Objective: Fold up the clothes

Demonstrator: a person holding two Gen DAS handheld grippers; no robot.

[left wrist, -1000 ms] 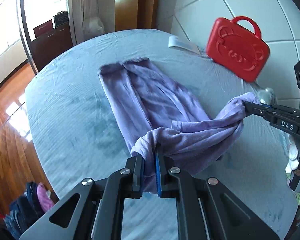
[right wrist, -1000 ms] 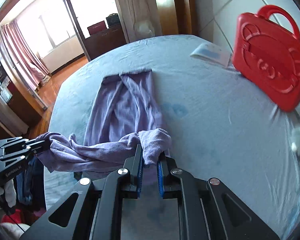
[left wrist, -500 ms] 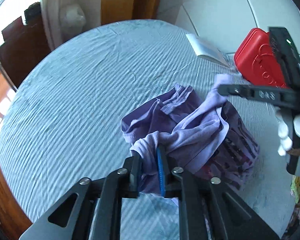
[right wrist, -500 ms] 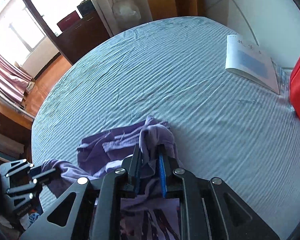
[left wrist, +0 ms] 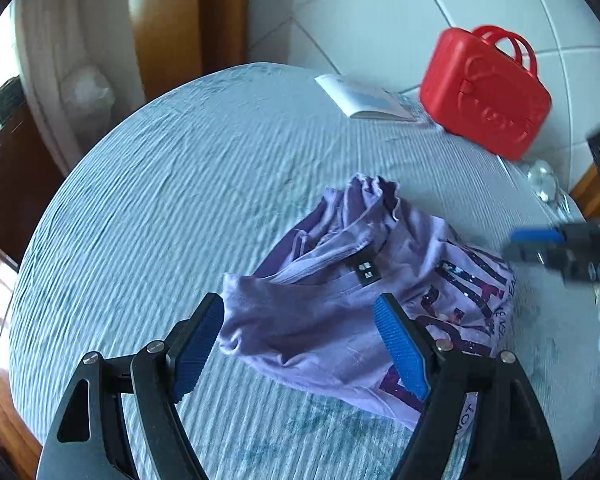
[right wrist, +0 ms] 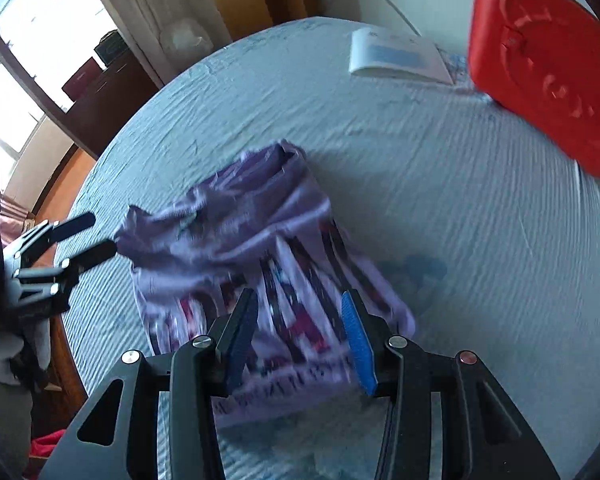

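Lilac T-shirt (left wrist: 364, 304) lies bunched mid-surface on the blue tablecloth (left wrist: 160, 208), print side up. Left gripper (left wrist: 300, 344) and right gripper (right wrist: 300, 332) fingers both spread, gripping nothing (presumably to let the fold settle).

Lilac soft-knit cloth T-shirt (left wrist: 340, 312), matt, creased, w/ dark slightly shiny print. Under it, pale blue ribbed cloth table cover (left wrist: 160, 200), matt, rough-looking. Beyond shirt: glossy red moulded plastic case (left wrist: 484, 96); beside it a white paper booklet (left wrist: 364, 98), smooth. Left gripper (left wrist: 300, 344): matt black plastic, blue ridged pads (left wrist: 400, 348), metal screws.
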